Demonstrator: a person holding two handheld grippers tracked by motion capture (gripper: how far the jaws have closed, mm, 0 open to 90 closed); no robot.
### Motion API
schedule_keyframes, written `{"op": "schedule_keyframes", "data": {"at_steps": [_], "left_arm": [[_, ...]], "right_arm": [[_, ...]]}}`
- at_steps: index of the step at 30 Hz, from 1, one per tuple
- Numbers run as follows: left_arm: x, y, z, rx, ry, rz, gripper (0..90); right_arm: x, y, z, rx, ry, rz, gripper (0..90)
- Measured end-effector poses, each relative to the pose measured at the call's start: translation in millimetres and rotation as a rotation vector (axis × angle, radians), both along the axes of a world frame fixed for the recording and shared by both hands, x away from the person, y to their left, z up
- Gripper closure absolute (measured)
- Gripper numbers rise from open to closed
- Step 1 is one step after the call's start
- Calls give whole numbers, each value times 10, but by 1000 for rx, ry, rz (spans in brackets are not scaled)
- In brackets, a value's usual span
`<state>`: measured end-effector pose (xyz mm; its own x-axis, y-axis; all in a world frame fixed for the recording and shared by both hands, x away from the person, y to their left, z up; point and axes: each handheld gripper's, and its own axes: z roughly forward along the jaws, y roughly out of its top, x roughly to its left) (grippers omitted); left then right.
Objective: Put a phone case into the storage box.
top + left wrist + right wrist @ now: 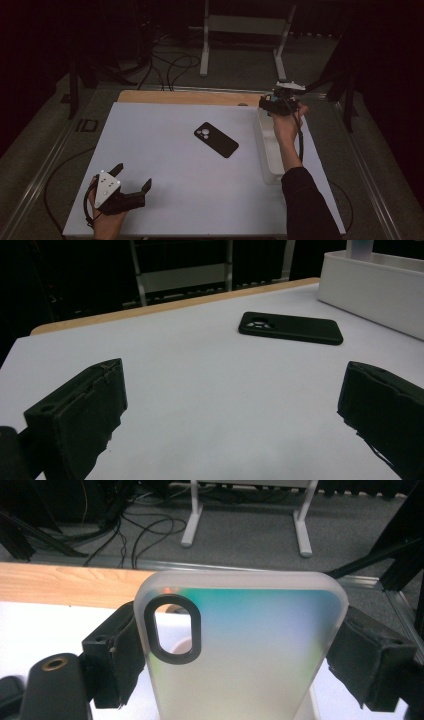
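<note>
Translucent phone case: frosted, with a blue-green sheen and a black-rimmed oval camera cut-out near its upper corner. It stands upright between the jaws of the right gripper, long axis running straight up out of the jaws, camera end uppermost, broad back turned toward the gripper's own camera. Each jaw presses one long edge, so this gripper is clamped on the case.

Right gripper, high view: held up over the far end of the white bin, with the person's hand and dark sleeve just behind it. The bin is long and narrow and stretches from under the gripper back toward the person.

Black phone: lies flat on the white tabletop, camera side up, ahead of the left gripper's jaws and well apart from them. Its long axis lies diagonal, the lens end pointing away from the person.

Left gripper: resting low near the person's edge of the table, jaws spread wide with nothing between them, as its own view shows; the phone and the bin wall lie beyond.

Beyond the right gripper: a wooden strip, floor cables and a grey stand's legs.
</note>
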<state>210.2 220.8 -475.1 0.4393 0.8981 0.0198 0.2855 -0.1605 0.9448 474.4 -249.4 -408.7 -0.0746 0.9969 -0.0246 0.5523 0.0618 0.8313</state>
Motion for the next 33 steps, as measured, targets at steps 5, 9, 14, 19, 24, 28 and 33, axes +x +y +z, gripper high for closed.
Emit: {"op": "schedule_keyframes", "data": {"at_steps": [5, 9, 14, 19, 24, 28, 33], "left_arm": [[-3, -4, 4, 0, -2, -3, 0], [-1, 0, 2, -2, 0, -3, 0], [-1, -2, 3, -2, -1, -5, 0], [1, -5, 4, -3, 0, -6, 0], [-1, -8, 5, -4, -1, -7, 0], [-3, 0, 8, -6, -1, -6, 0], [-4, -3, 9, -5, -2, -6, 0]], "right_arm": [[21, 3, -58, 3, 16, -7, 162], [39, -6, -103, 7, 40, -7, 162], [57, -16, -163, 13, 59, -9, 161], [75, -24, -218, 10, 73, -10, 161], [97, -8, -275, -3, 100, -17, 161], [111, -9, -299, -2, 109, -33, 161], [128, -33, -300, 15, 111, -44, 144]]}}
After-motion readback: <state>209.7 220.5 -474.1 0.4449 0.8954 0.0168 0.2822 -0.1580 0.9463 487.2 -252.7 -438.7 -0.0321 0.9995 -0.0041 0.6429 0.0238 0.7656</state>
